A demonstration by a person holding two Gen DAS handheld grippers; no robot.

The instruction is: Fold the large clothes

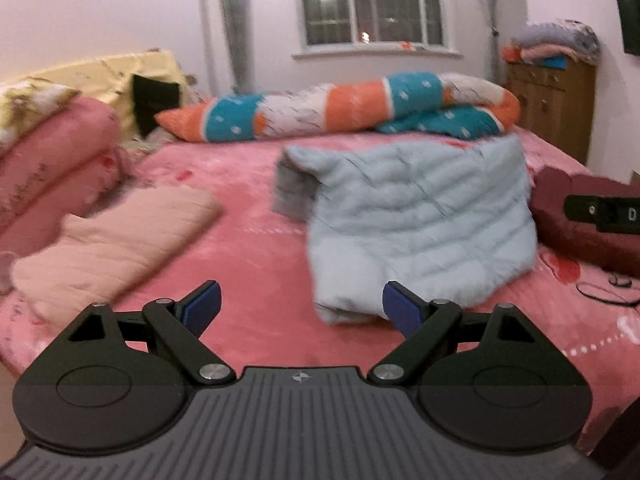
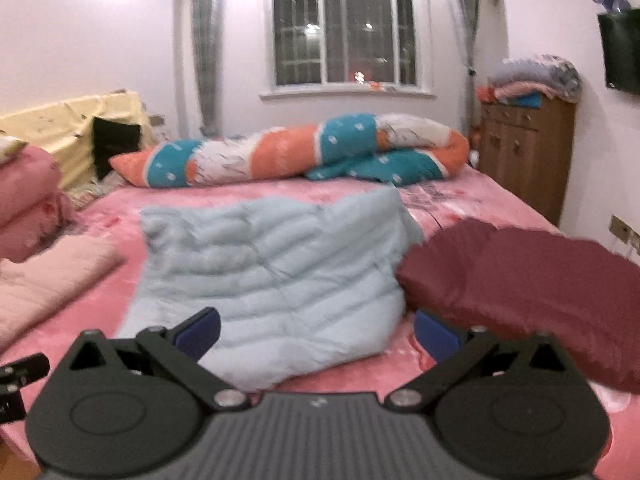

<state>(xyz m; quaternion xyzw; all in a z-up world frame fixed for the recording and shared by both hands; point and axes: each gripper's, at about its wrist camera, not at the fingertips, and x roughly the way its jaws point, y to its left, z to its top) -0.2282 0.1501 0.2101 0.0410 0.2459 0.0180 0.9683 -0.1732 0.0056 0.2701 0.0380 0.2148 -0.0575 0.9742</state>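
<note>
Lying on pink bed [image 1: 256, 240], blue puffy coat [image 2: 272, 280] sits half folded, flat for easy grabbing. Left tool [image 1: 301, 307] wide apart, empty. Right tool [image 2: 318, 334] wide apart, empty, near coat edge. Red coat [image 2: 528, 296] waits beside.

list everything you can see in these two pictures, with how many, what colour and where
Jacket: one, pale blue, quilted, mid-bed.
Maroon garment: one, bed's right side.
Folded pink garment: one, bed's left side.
Rolled quilt: one, orange, teal and white, far end of bed.
Bed: one, pink cover.
Pink bedding: stacked, far left.
Cabinet: one, wooden, right wall.
Window: one, back wall.
Left gripper: open, empty.
Right gripper: open, empty.
</note>
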